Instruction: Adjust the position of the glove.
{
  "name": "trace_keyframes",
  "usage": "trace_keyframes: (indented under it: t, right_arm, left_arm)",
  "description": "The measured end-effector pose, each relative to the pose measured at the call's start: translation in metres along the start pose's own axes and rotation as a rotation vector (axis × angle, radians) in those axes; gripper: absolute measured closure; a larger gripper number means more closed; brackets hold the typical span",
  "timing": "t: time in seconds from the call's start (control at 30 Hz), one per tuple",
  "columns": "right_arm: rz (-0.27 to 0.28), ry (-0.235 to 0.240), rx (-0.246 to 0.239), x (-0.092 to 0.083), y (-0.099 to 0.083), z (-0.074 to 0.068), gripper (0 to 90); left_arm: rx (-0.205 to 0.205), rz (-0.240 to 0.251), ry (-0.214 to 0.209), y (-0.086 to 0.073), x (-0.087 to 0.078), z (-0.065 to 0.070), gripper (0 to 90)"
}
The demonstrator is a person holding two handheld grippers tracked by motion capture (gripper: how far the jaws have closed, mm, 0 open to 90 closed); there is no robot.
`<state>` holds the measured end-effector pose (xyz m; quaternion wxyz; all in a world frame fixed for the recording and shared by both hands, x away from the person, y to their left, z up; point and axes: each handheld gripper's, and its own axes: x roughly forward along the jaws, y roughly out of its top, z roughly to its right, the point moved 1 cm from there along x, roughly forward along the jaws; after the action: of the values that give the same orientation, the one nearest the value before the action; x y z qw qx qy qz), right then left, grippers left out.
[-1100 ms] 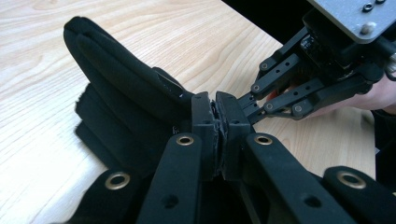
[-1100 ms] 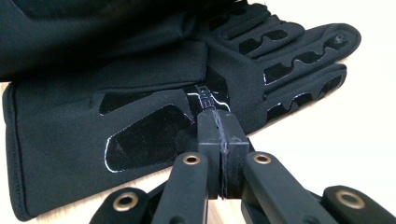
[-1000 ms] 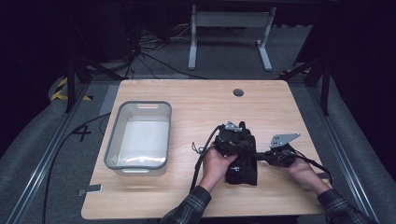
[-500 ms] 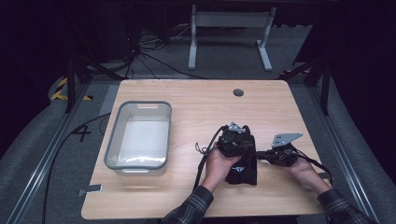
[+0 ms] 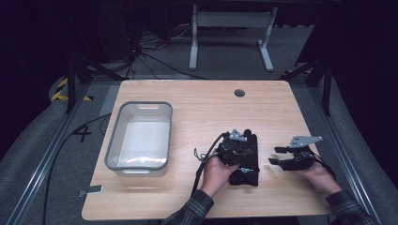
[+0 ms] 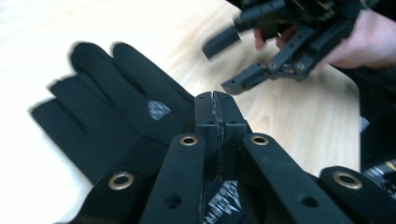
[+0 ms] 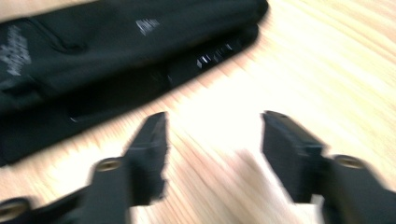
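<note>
I have the black gloves [image 5: 246,159] stacked on the table [image 5: 197,108], right of the empty grey bin [image 5: 141,136]. My left gripper [image 6: 216,105] sits pressed together over them; my right gripper [image 7: 212,140] has just opened, empty. Binning them likely remains

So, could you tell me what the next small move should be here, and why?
Probably lift the left gripper slightly: its jaws look shut at the black gloves' edge, while the right gripper, jaws just opened with nothing between them, sits apart on bare table.
</note>
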<state>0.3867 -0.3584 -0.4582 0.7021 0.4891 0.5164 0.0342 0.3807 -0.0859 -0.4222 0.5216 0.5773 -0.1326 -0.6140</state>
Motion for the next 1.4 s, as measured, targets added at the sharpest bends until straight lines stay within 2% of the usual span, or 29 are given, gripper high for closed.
trace_keyframes:
  t: [0.07,0.23,0.3,0.33,0.53,0.67,0.73,0.97,1.4]
  right_arm:
    - [-0.007,-0.021,0.013,-0.003,-0.006,0.001,28.0]
    - [0.005,-0.046,0.030,-0.011,-0.014,0.002,21.7]
    - [0.007,-0.050,0.030,-0.012,-0.016,0.002,20.5]
    - [0.012,-0.057,0.032,-0.014,-0.019,0.002,17.4]
    - [0.006,-0.082,0.041,-0.013,-0.025,0.005,15.5]
    - [0.005,-0.090,0.042,-0.010,-0.025,0.005,15.3]
    - [-0.003,-0.095,0.034,-0.008,-0.025,0.004,15.2]
    - [0.004,-0.097,0.035,-0.007,-0.027,0.007,14.7]
    - [0.012,-0.091,0.029,-0.006,-0.028,0.008,12.9]
  left_arm:
    - [0.005,-0.012,-0.009,-0.003,0.002,0.004,89.7]
    - [0.022,-0.057,-0.044,-0.013,0.012,0.017,89.7]
    - [0.026,-0.060,-0.046,-0.014,0.014,0.018,89.8]
    - [0.034,-0.072,-0.059,-0.015,0.018,0.021,89.8]
    - [0.051,-0.122,-0.071,-0.020,0.034,0.028,89.7]
    - [0.060,-0.183,-0.045,-0.026,0.046,0.029,89.9]
    - [0.065,-0.191,-0.045,-0.027,0.049,0.029,89.9]
    - [0.071,-0.205,-0.034,-0.027,0.047,0.029,89.9]
    - [0.065,-0.239,0.017,-0.035,0.025,0.020,89.9]
